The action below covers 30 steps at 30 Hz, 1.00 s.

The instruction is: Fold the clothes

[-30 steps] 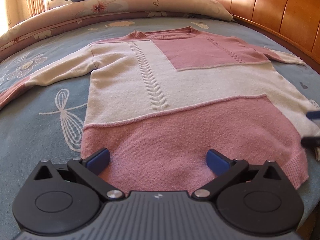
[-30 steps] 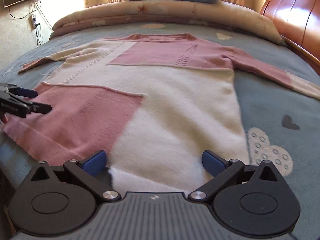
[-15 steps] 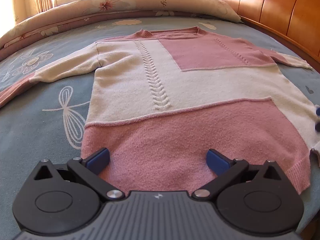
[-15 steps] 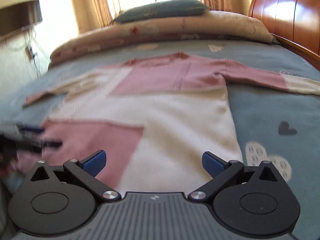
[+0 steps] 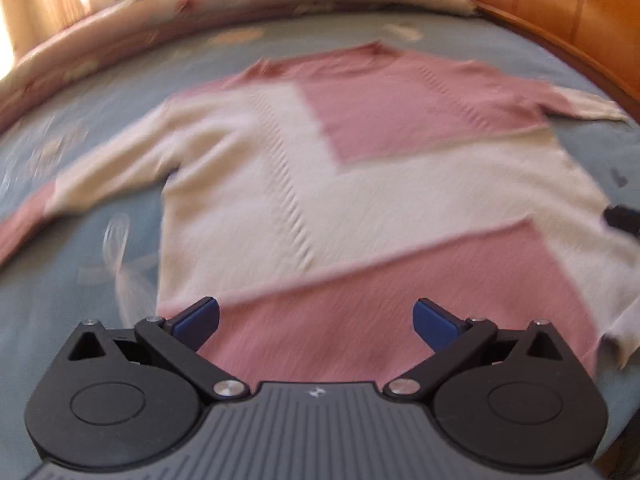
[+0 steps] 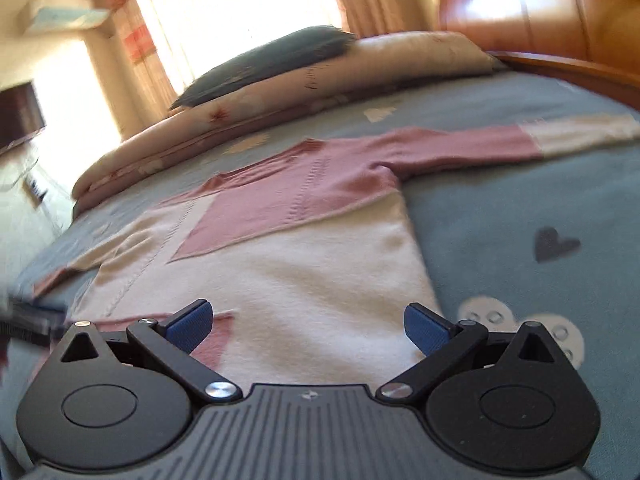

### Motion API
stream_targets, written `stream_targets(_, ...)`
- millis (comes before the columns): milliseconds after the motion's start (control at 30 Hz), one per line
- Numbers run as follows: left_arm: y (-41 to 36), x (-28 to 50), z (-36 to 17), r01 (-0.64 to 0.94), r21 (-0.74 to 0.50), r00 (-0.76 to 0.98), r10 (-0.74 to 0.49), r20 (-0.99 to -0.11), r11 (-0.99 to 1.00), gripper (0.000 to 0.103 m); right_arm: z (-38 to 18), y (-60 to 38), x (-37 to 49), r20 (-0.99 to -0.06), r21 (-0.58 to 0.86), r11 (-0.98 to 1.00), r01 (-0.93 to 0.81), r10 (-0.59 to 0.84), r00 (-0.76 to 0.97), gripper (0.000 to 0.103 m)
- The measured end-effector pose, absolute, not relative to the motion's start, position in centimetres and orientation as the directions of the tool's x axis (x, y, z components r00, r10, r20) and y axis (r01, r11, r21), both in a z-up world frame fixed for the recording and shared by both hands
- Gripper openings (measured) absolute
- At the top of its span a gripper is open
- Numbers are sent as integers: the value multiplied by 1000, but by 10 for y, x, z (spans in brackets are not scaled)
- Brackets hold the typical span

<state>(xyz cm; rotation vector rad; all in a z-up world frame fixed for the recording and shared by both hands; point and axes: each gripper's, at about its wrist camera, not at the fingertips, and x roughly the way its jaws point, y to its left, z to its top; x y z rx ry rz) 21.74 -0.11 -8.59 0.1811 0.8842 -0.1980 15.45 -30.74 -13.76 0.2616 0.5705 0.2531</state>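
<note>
A pink and cream knit sweater [image 5: 360, 200] lies spread flat on the blue bedspread, front up, sleeves stretched out to both sides. My left gripper [image 5: 316, 318] hovers open above its pink hem panel, nothing between the blue pads. In the right wrist view the same sweater [image 6: 304, 264] fills the middle, and my right gripper [image 6: 306, 326] is open over its cream lower body. The right sleeve [image 6: 500, 140] runs pink then cream toward the headboard side. The left gripper's tip [image 6: 28, 320] shows blurred at the left edge of that view. A dark tip of the right gripper [image 5: 622, 218] shows at the right edge.
The blue bedspread [image 6: 540, 200] has heart and flower prints. A rolled floral quilt [image 6: 280, 96] and a dark pillow [image 6: 264, 60] lie at the far end. A wooden headboard [image 6: 560, 12] runs along the right. Curtains and a bright window stand behind.
Both grippers have lifted and moved forward over the sweater, away from the hem. The right view has tilted up and swung; both views are motion-blurred. Both stay open.
</note>
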Motion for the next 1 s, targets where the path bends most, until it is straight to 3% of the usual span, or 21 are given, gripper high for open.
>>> stream_targets(100,-42,248,-55,351,28,637,-216,-740,936,102,-136,-296,155,-525,287,936,-204,332,784,103)
stream_targets(233,-97,310,-39,452,-229,557,-474,-682,862,102,-149,-297,161,-590,294,935,-200,342,731,103)
stream_targets(433,-169,391,-82,461,-446,436,-633,-640,767,102,-149,-299,159,-601,261,938,-230,344,721,103)
stream_targets(567,-193,417,-121,377,-639,283,-740,-610,671,102,-150,-299,159,-607,245,938,-245,346,715,103)
stream_targets(733,-214,421,-134,396,-653,267,-761,-591,646,102,-151,-299,159,-609,241,937,-253,349,713,103)
stream_targets(833,-210,418,-128,386,-729,185,-822,-539,565,102,-151,-299,158,-612,233,939,-251,342,713,103)
stream_targets(1000,-199,408,-92,488,-650,281,-810,-515,582,102,-153,-297,158,-616,220,944,-247,331,715,103)
